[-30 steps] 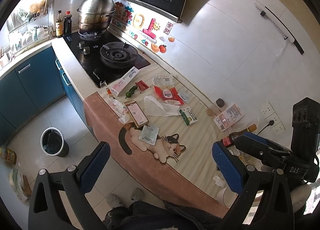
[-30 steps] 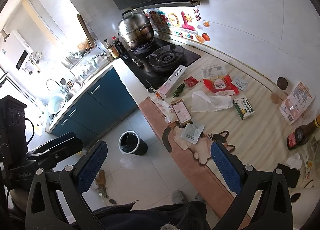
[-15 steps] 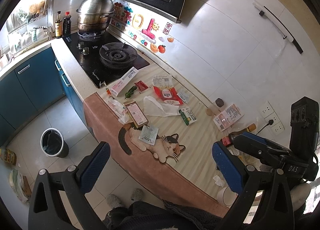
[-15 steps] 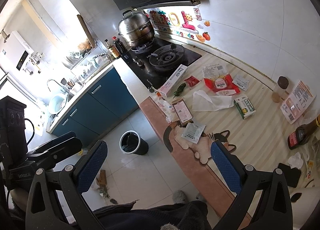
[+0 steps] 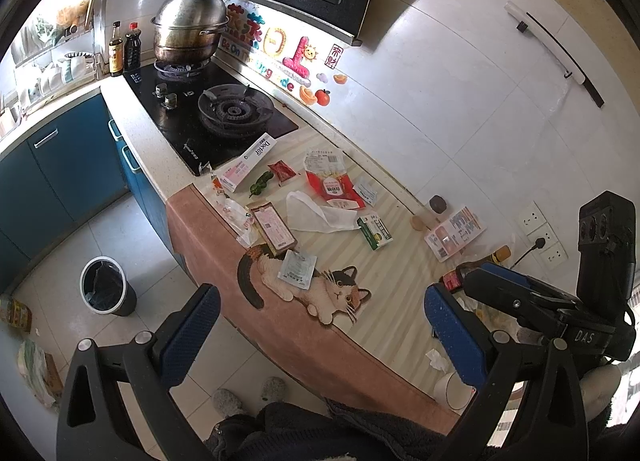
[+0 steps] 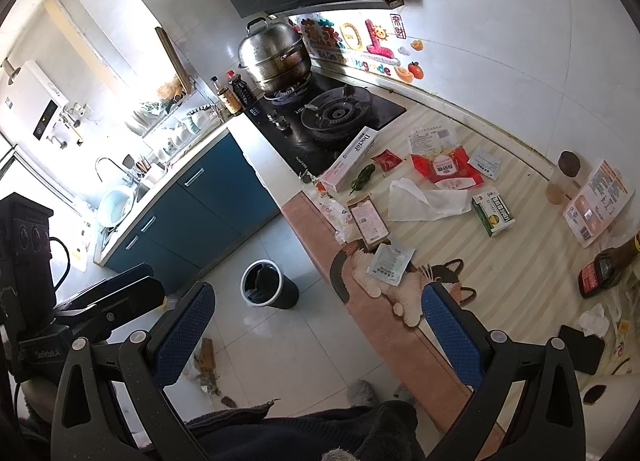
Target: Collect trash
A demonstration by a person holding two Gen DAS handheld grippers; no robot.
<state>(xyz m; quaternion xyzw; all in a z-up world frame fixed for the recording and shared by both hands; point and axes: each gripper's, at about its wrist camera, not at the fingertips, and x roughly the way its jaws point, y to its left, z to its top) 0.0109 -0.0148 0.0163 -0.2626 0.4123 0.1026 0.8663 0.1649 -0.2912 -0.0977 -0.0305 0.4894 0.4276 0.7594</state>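
Note:
Trash lies scattered on the striped counter mat: a white foil packet [image 5: 297, 269] [image 6: 390, 263] on the cat print, a brown card box [image 5: 273, 227] [image 6: 368, 220], a crumpled white tissue [image 5: 316, 215] [image 6: 424, 199], a green medicine box [image 5: 375, 229] [image 6: 493, 217], a red snack bag [image 5: 334, 188] [image 6: 446, 169], a long white box [image 5: 249, 161] [image 6: 352, 159]. A black-lined trash bin [image 5: 107, 292] [image 6: 269, 285] stands on the floor. My left gripper [image 5: 320, 337] and right gripper [image 6: 316, 341] are both open and empty, held high, well short of the counter.
A gas hob [image 5: 216, 117] with a steel steamer pot [image 5: 188, 31] is left of the mat. A sauce bottle [image 6: 608, 267], a paper leaflet [image 5: 454, 232] and jars stand at the right. Blue cabinets [image 6: 200, 205] run along the tiled floor.
Both views have shifted only slightly; the grippers stay open and nothing on the counter has moved.

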